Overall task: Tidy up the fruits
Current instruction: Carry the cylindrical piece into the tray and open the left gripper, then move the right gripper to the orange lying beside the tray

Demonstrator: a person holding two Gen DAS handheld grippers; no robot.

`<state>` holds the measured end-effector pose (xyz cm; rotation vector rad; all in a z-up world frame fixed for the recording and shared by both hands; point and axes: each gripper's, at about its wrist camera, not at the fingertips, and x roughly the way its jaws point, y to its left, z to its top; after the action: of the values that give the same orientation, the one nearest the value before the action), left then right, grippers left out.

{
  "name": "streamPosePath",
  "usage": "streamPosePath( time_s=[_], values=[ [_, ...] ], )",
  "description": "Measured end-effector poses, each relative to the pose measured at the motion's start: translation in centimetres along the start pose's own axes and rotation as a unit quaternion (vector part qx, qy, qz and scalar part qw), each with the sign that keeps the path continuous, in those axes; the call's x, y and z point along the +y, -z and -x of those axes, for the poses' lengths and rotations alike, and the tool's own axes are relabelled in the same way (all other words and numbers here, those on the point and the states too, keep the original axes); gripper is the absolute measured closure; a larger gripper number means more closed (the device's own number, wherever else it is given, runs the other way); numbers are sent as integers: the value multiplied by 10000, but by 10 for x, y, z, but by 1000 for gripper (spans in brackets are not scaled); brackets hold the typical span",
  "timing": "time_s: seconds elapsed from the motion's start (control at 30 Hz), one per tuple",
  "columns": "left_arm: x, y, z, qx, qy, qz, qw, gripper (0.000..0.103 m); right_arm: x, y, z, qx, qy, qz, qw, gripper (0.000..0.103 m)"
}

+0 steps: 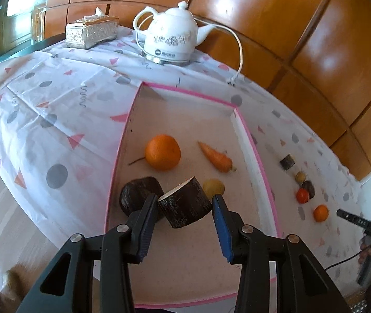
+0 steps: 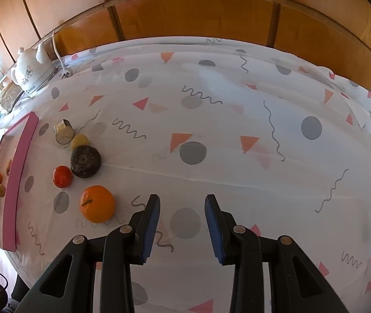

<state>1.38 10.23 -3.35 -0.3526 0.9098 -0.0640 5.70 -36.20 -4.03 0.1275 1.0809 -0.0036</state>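
Left gripper [image 1: 185,203] sits over the pink-rimmed tray [image 1: 250,146], fingers apart around a dark cut sugarcane chunk [image 1: 185,204]; left pad looks to touch it, the right pad shows a gap, so a firm grip cannot be told. Chunk is dark-barked with a pale cut face, tilted. A second dark chunk [image 1: 138,193] lies just left of it, touching; an orange [image 1: 162,152], a carrot [image 1: 215,156] and a small yellow fruit [image 1: 213,187] lie further in. Tray floor beyond is bare to the far rim. Right gripper [image 2: 181,204] is open and empty over the patterned tablecloth [image 2: 237,135], with another orange [image 2: 97,204] just left of it, a red fruit [image 2: 62,176] and dark piece [image 2: 85,161] beyond; wide bare cloth to the right.
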Motion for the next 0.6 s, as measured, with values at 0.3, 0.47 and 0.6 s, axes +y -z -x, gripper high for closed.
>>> streamPosePath(
  time_s=[0.3, 0.47, 0.6],
  values=[
    [1, 2, -2, -35, -186, 59, 9998, 59, 3, 1, -1, 14, -51, 81, 10000, 67],
    [5, 1, 3, -160, -285, 167, 9993, 53, 4, 1, 0, -2, -98, 109, 9999, 67],
    [10, 0, 9, -306, -398, 299, 9983, 44, 7, 1, 3, -38, -219, 116, 9997, 67]
  ],
)
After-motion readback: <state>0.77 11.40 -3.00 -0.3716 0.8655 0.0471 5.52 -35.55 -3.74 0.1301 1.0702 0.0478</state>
